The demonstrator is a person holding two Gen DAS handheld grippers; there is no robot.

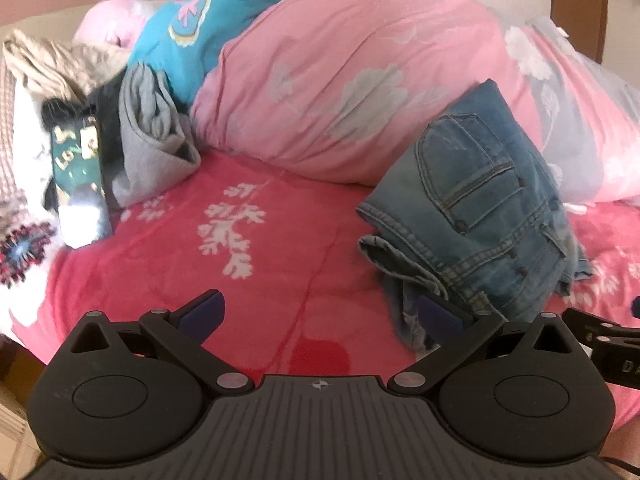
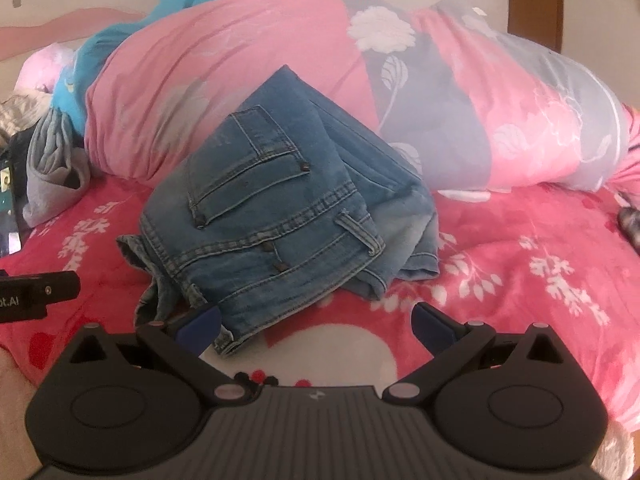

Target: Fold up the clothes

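Below, both tools are spread to their widest and grip nothing. Left gripper point(image 1: 320, 314): its blue-padded fingers point(image 1: 204, 312) stand wide apart over bare red blanket point(image 1: 168, 264); the right-hand pad sits just at the near, frayed edge of the folded jeans point(image 1: 476, 216), which lie ahead and to the right of the gap, not between the pads; whether the pad touches the denim cannot be told. Right gripper point(image 2: 316, 326): the left-hand pad overlaps the near hem of the jeans point(image 2: 276, 216), while the right-hand pad hangs over blanket point(image 2: 520, 248) alone; the bundle lies ahead and left of centre, back pocket uppermost, its far end leaning against a pink flowered quilt point(image 2: 224, 60). Farther out, in the left wrist view, a grey garment point(image 1: 152, 136) is bunched at the quilt's left end, a dark printed box point(image 1: 80, 176) beside it, and a teal cloth point(image 1: 224, 12) behind.
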